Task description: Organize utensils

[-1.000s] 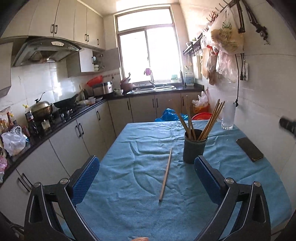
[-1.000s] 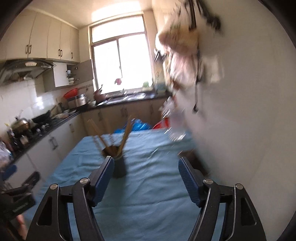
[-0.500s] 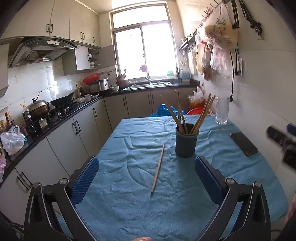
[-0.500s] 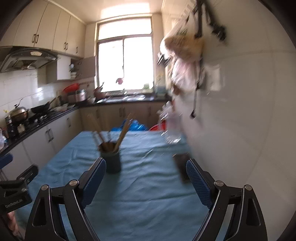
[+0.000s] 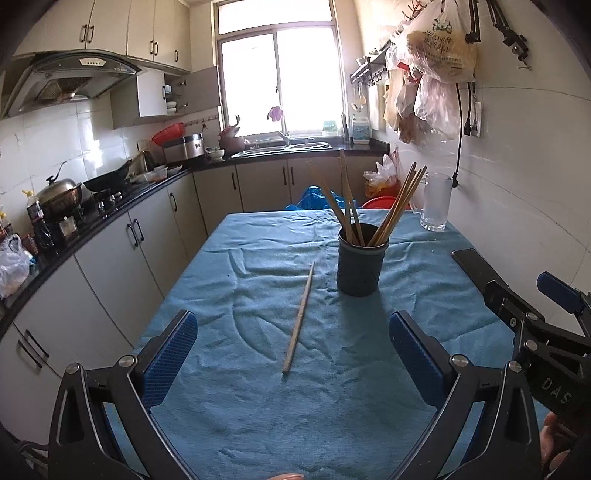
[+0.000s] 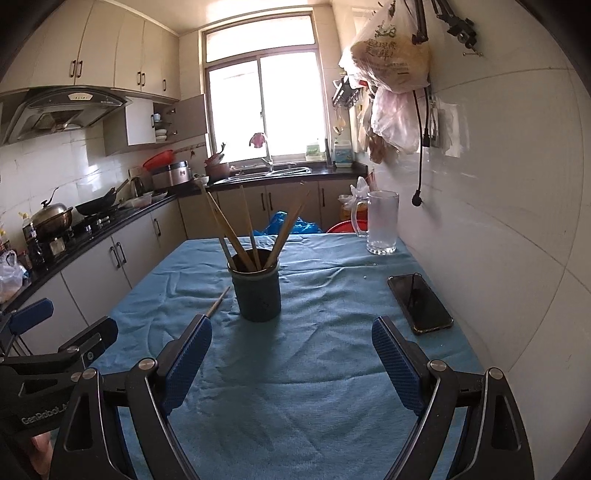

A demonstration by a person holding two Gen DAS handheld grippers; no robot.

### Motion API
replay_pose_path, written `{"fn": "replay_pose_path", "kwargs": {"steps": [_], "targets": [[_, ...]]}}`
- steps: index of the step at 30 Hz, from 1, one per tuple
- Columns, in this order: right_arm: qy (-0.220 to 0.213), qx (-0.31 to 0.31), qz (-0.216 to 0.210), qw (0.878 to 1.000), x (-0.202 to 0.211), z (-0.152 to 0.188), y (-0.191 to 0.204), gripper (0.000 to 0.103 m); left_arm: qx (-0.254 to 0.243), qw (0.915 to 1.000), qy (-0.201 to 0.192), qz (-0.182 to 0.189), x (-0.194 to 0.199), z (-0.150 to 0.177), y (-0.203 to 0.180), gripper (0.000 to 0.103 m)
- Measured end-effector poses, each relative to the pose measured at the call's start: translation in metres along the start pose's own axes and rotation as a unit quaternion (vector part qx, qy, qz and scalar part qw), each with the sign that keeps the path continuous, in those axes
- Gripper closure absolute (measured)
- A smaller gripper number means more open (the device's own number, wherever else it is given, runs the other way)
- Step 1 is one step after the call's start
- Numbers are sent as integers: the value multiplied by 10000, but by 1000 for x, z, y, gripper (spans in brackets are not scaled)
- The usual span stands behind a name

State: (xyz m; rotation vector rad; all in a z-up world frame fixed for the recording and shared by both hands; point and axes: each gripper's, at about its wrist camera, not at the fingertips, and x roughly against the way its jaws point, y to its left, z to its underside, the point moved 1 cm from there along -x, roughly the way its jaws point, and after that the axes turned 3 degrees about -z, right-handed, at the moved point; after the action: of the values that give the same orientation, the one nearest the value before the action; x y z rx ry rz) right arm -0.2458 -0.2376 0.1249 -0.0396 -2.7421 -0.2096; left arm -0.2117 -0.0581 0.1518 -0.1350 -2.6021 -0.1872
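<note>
Narrow kitchen, daylight pouring in.
Bright window [image 5: 280,81] at the far end, cream cabinets [image 5: 122,33] and black counter [image 5: 122,199] left, white tiled wall [image 6: 509,184] right.

The left gripper [image 5: 293,354] occupies the lower frame, blue pads spread wide with nothing between them. A single chopstick [image 5: 299,317] lies on the blue tablecloth [image 5: 258,424] at frame centre, left of the dark holder [image 5: 361,264] containing upright chopsticks [image 5: 397,208]. The right gripper [image 5: 532,306] enters at lower right.
</note>
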Motion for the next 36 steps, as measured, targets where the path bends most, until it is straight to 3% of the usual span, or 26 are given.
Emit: {"fn": "replay_pose_path", "kwargs": {"steps": [13,36], "targets": [[86,-207,151,9996,-15,-4,-3,11,109,9999,107,24,-19,-3,11,0],[184,18,195,9996,-31,-10,16,11,408,9983,403,61,-43,0,33,0]]}}
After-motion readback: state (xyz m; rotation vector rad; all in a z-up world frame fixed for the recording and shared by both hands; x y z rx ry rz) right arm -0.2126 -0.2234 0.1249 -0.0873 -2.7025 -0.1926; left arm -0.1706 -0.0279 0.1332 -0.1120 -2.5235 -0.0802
